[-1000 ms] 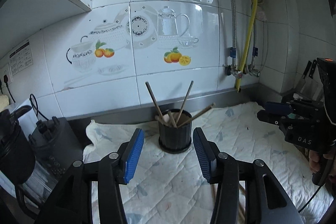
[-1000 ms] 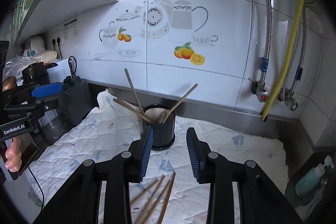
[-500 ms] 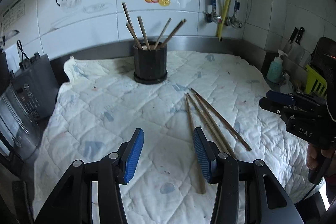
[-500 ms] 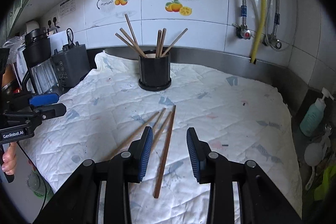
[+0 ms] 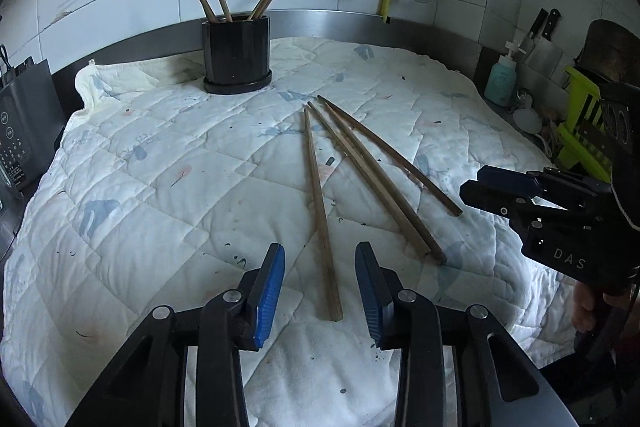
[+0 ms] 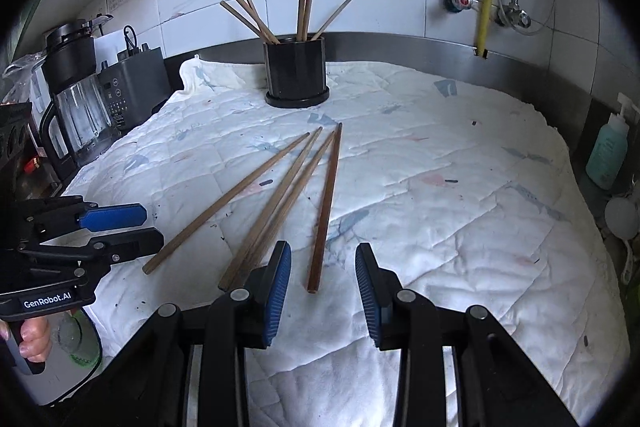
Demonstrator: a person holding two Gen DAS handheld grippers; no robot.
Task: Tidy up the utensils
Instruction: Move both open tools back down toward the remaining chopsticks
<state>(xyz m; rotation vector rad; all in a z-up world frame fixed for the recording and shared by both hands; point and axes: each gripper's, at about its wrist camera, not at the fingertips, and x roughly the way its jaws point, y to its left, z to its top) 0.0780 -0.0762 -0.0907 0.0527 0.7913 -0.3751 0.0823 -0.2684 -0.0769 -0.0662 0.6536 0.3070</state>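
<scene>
Both the left claw and right claw are black, silver-screwed, with ribbed blue pads.

Chopstick lower ends hidden inside black holder, near ends of two middle chopsticks covered by right gripper's finger (right wrist view), left gripper cut off at frame edge, appliance panel txt too small to read.

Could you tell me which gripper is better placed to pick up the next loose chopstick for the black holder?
Either could start. The left gripper is open over the near end of the leftmost chopstick; the right gripper is open over the rightmost chopstick. I would lean left, being more centred. The black holder stands behind.
</scene>
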